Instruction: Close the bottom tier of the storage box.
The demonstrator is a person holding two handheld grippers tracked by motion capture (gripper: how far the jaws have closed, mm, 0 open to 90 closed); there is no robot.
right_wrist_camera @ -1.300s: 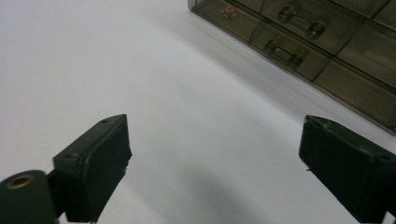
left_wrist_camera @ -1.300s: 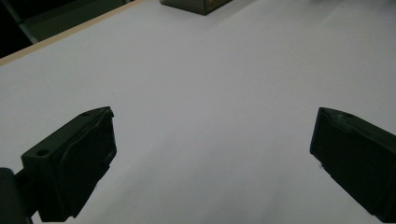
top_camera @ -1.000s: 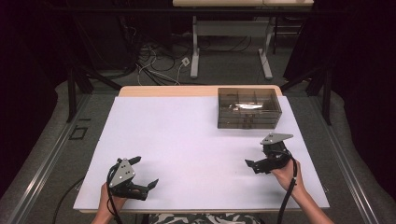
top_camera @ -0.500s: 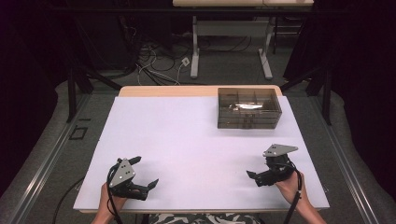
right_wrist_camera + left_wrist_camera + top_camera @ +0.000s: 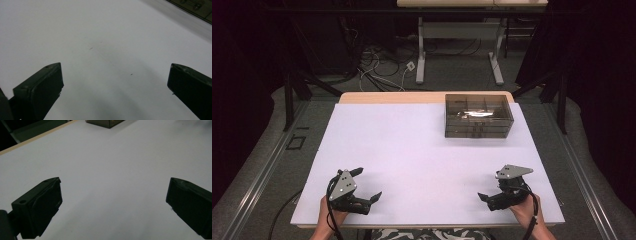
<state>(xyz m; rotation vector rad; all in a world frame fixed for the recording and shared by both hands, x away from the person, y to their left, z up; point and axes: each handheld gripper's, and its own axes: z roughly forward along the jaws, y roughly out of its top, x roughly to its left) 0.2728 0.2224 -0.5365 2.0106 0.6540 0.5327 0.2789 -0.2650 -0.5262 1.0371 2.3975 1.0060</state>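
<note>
Both jaws spread, empty; left gripper and right gripper low, box far at 1 o'clock — an overreaching approach could shove it.

Each hand-held gripper, left and right, is black with blocky jaws, a grey three-cornered top plate and a trailing black cable.

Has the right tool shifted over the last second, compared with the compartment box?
Yes. The right tool has drawn back toward the person's edge of the table, farther from the compartment box, which stayed put.
</note>
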